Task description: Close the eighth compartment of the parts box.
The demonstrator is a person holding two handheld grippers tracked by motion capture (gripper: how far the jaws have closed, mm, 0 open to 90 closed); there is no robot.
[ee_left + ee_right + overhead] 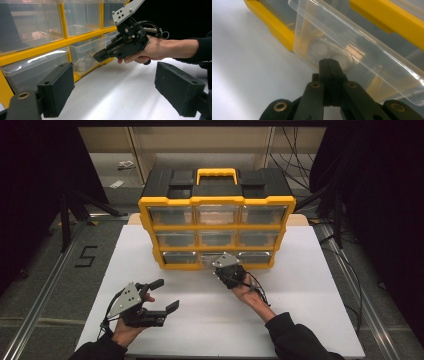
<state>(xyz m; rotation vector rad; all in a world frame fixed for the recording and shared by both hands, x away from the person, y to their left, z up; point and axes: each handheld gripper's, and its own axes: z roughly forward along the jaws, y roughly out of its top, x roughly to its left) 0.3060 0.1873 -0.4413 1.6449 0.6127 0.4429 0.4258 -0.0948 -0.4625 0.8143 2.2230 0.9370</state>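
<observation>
Drawer, clear plastic (352, 47), bottom row, middle bay of my yellow-and-black organiser cabinet (217, 220), which stands at the far middle of the white table (300, 320). It sits pulled partly out of its bay, front wall toward me. Contents: two pale round pieces lying flat inside, seen through the wall; I cannot tell what they are.

Handling, as I judge it: thin-walled, light, stiff but brittle at the rim, and slick under rubber pads. It should slide on its rails with little force; a skewed pull could jam it. Best hold is the moulded front lip or the front wall pinched from above, near the centre, so it draws straight.

Right gripper (329, 63): jaws pressed together, pads meeting with nothing between them, tips right at the drawer's front wall; whether they touch it I cannot tell.

Left gripper (161, 296): jaws spread wide, holding nothing, hovering low over the table near its front left, well apart from the cabinet.
</observation>
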